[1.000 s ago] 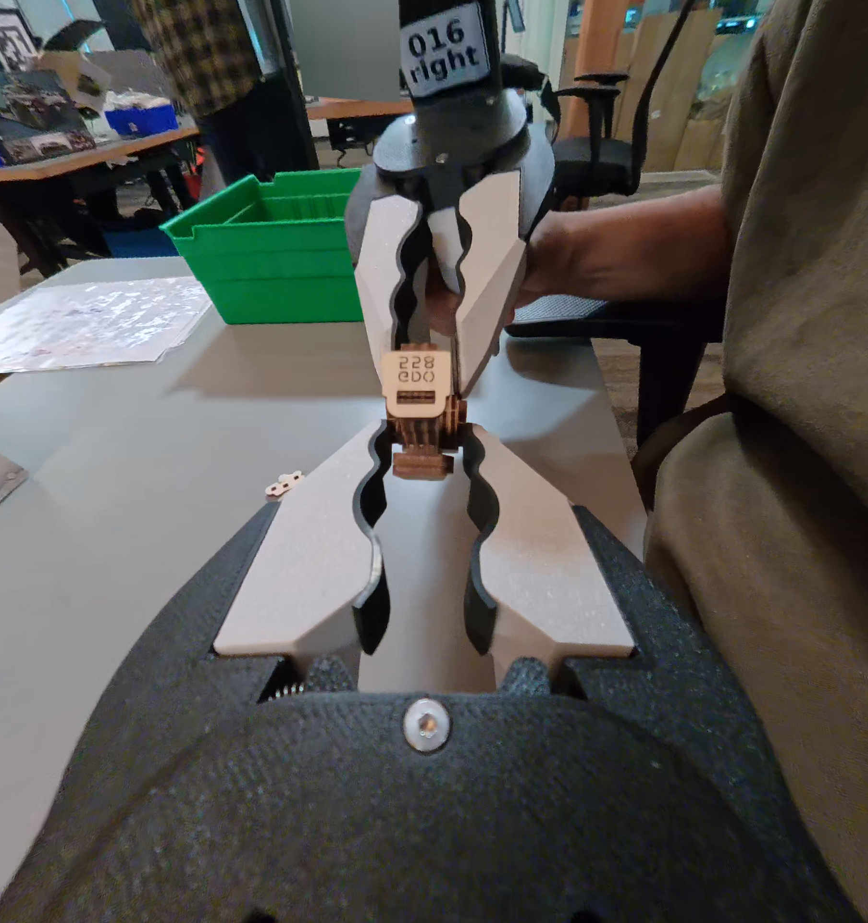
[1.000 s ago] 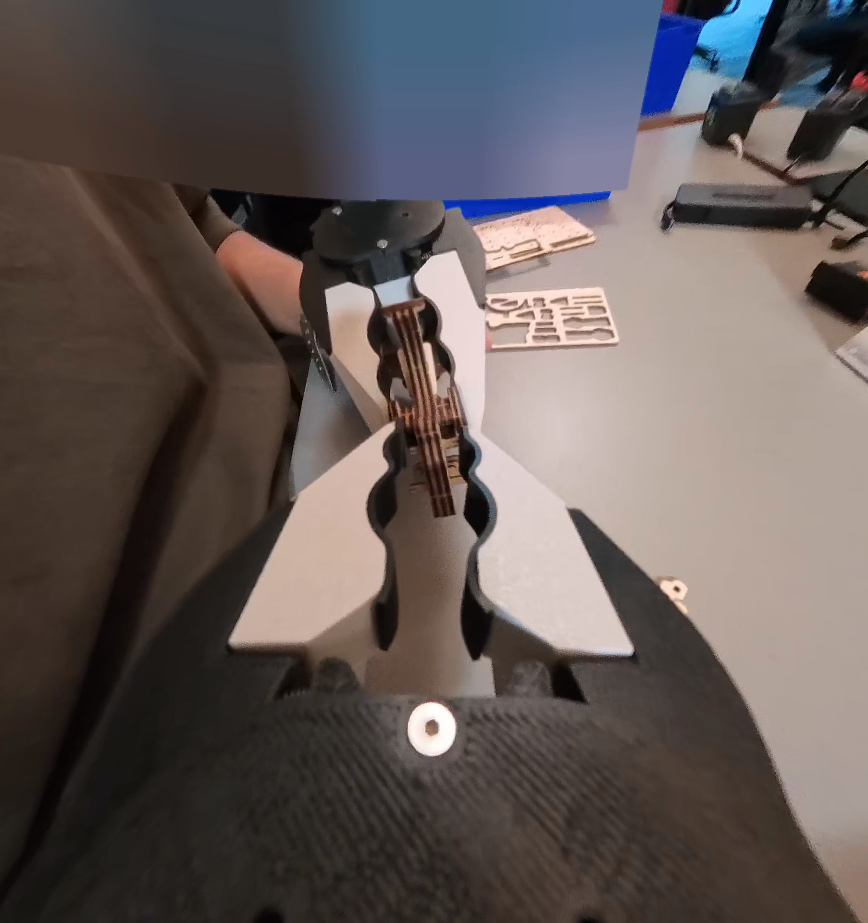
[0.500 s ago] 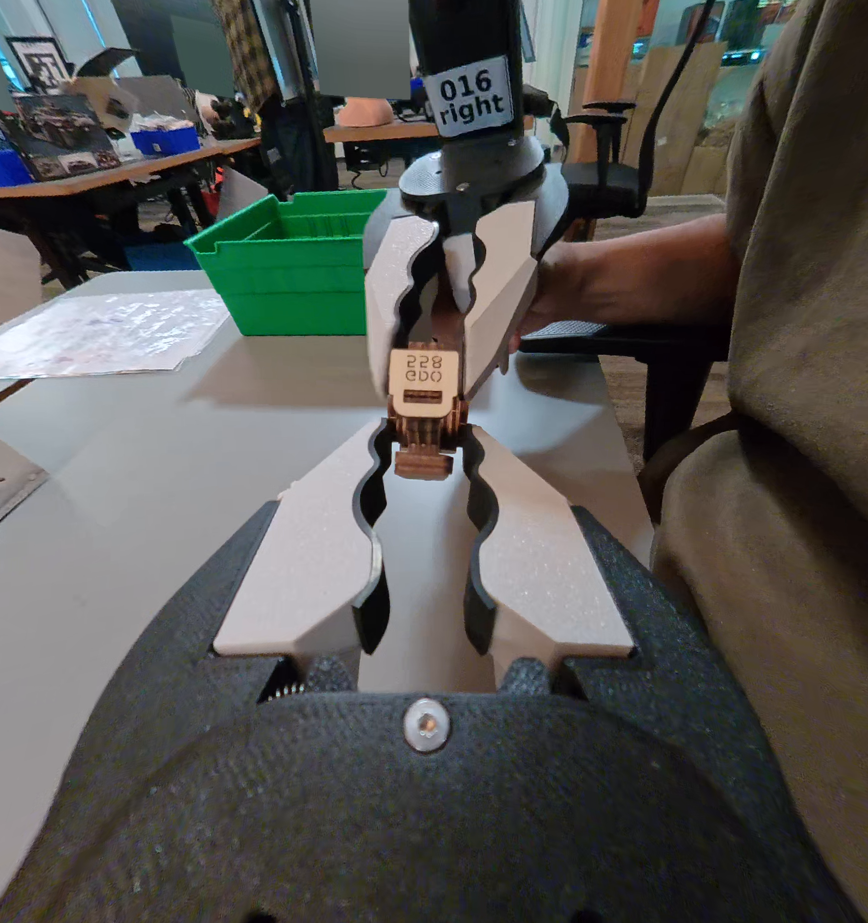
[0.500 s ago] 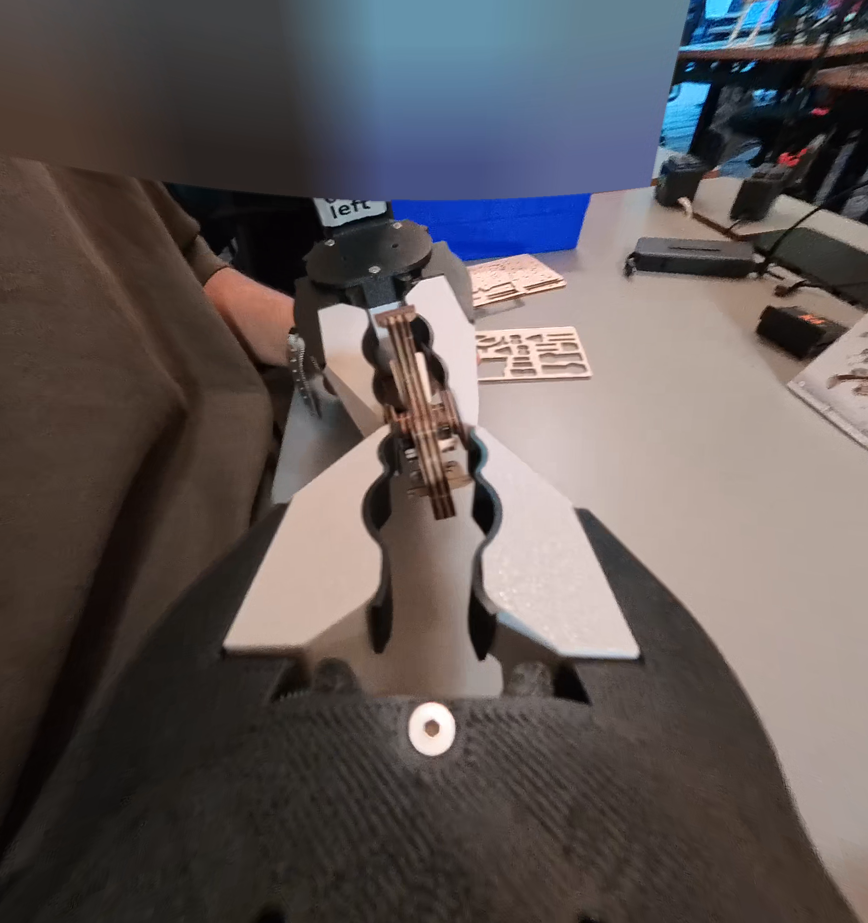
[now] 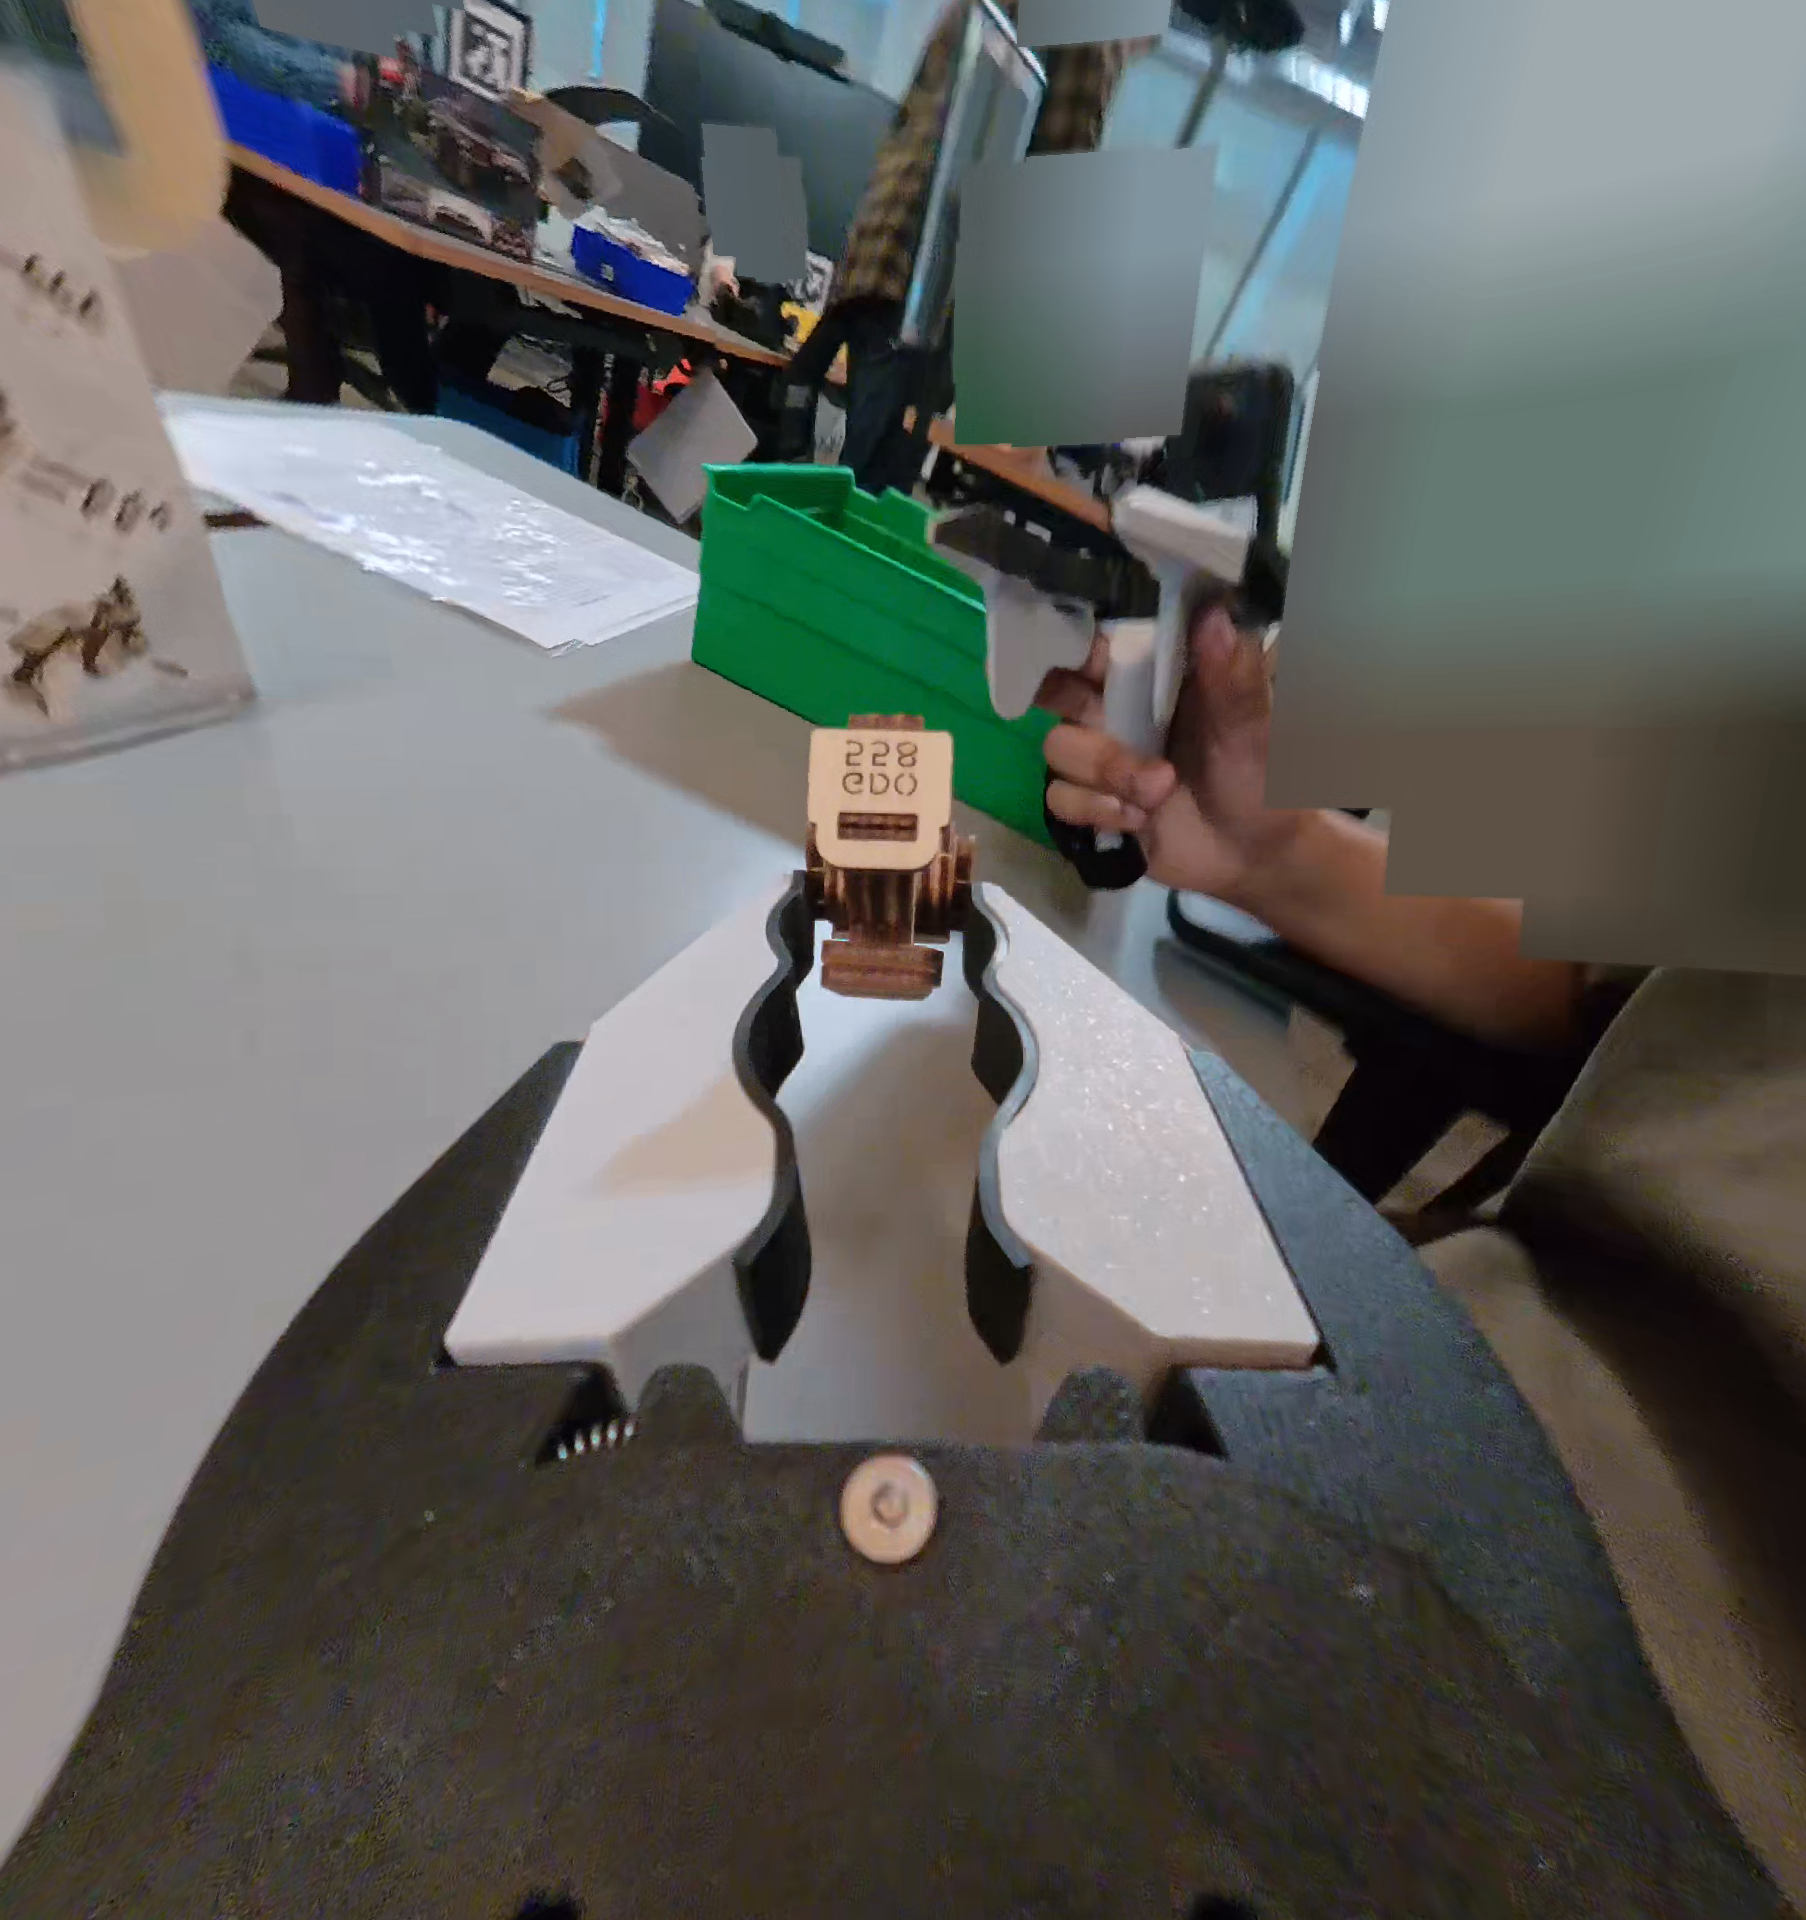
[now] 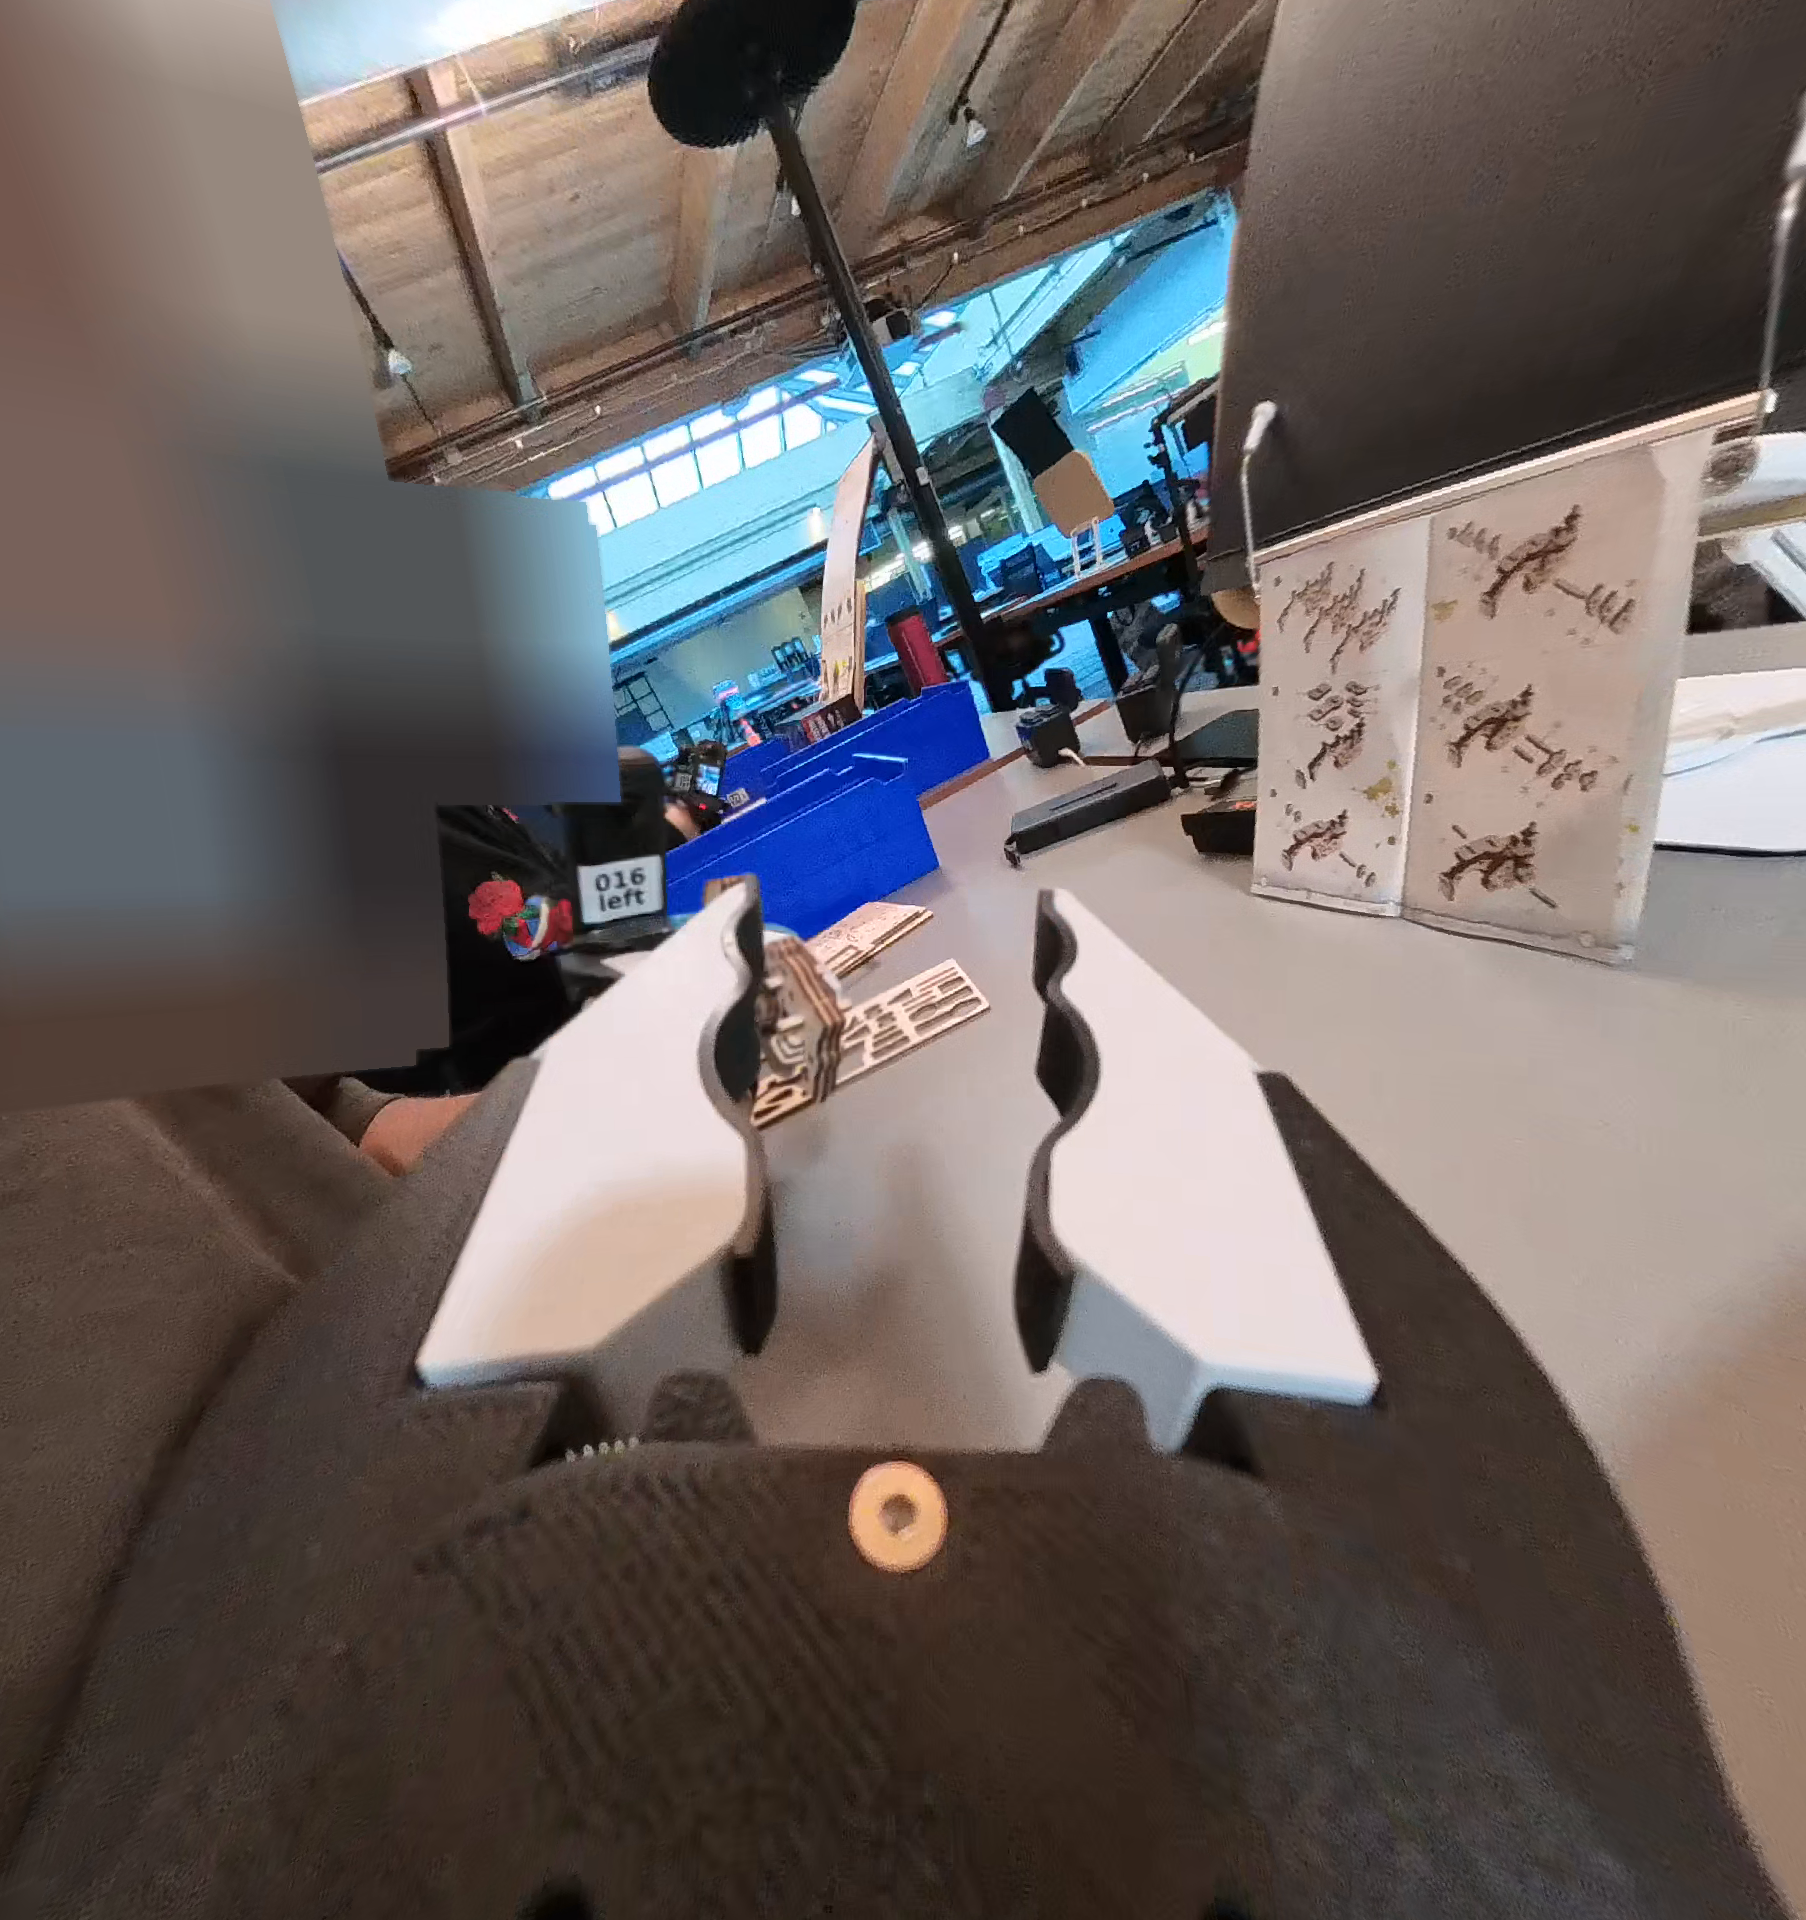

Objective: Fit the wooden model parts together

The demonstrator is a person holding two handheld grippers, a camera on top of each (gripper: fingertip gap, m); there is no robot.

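Observation:
My left gripper (image 5: 883,906) is shut on the small wooden model (image 5: 878,795), a stack of brown layered parts with a pale plate on top, held above the grey table (image 5: 359,883). My right gripper (image 6: 894,925) is open and empty. In the right wrist view the model (image 6: 800,1023) shows just beside the inner edge of my left finger (image 6: 650,1049); I cannot tell if they touch. In the left wrist view the right gripper (image 5: 1086,597) is off to the upper right, apart from the model, in a hand (image 5: 1138,790).
A green bin (image 5: 837,613) stands behind the model, with papers (image 5: 431,530) at the back left. Cut-out wooden sheets (image 6: 914,1008) lie ahead by blue bins (image 6: 826,831). An upright instruction sheet (image 6: 1439,727) and black devices (image 6: 1086,805) stand to the right.
My right gripper has opened, let go of the model and drawn away to the side. My left gripper still holds the model.

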